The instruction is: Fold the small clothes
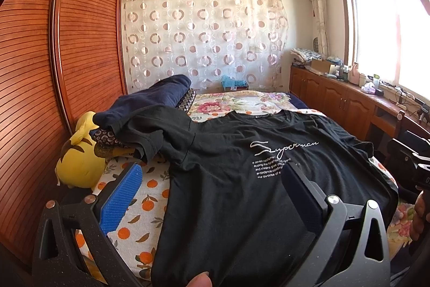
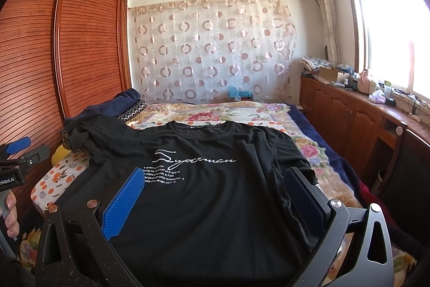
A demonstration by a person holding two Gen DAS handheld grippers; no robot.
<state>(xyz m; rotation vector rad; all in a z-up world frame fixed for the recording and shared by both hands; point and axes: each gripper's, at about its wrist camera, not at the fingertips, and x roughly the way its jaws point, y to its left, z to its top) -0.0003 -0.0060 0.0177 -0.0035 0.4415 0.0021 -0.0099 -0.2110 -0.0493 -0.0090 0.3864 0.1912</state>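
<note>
A black T-shirt (image 1: 242,179) with white "Superman" script lies face up, spread on the bed, collar away from me. Its left sleeve (image 1: 150,136) is draped up over a pile at the bed's left side. My left gripper (image 1: 212,167) hangs open just above the shirt's lower left part, one blue pad (image 1: 123,195) over the sheet beside the shirt. In the right wrist view my right gripper (image 2: 215,171) is open above the lower middle of the T-shirt (image 2: 215,206), holding nothing. Each gripper shows at the edge of the other's view: the right gripper (image 1: 414,163), the left gripper (image 2: 18,155).
A navy garment (image 1: 158,96) lies on patterned pillows beside a yellow plush toy (image 1: 80,160) at the left. An orange-print sheet (image 1: 139,214) and a floral quilt (image 2: 209,112) cover the bed. A louvred wardrobe (image 1: 53,71) stands left; wooden cabinets (image 2: 349,112) run along the right.
</note>
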